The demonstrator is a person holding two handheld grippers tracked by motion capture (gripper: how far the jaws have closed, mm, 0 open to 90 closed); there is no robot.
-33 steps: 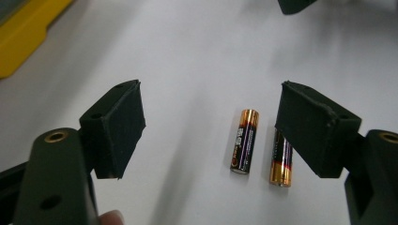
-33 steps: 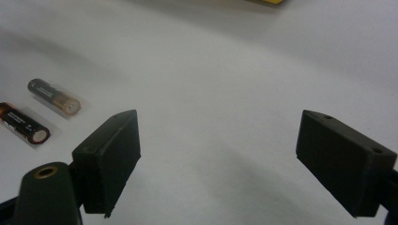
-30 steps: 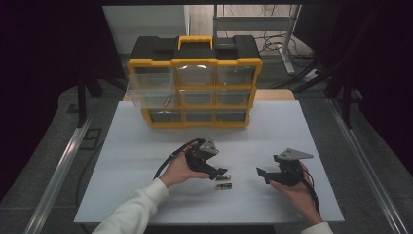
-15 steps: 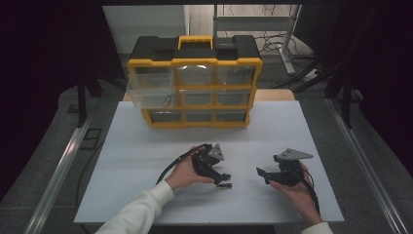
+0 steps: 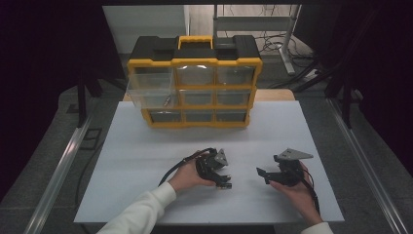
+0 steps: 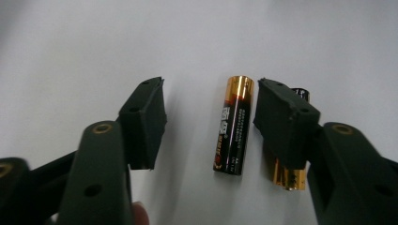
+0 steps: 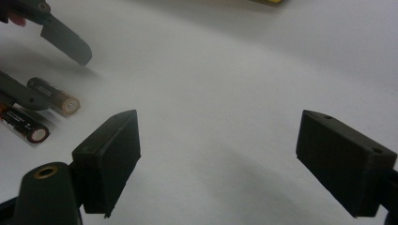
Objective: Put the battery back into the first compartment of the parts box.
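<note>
On the white table (image 5: pixel 146 161) before a yellow drawer organizer (image 5: pixel 195 83), the left hand (image 5: pixel 187 176) angles the left gripper (image 6: pixel 209 122) down at the surface. Its jaws, just closing, straddle one battery (image 6: pixel 233 125) without touching (a second battery (image 6: pixel 287 174) lies just outside). The right gripper (image 7: pixel 216 159) hovers open, well apart.

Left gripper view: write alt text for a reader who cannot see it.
Two black jaws of the left gripper stand apart over a white table, with a black and gold battery lying between them, untouched. The jaws have just been closing. A second battery lies beside it, partly hidden behind the right-hand jaw.
</note>
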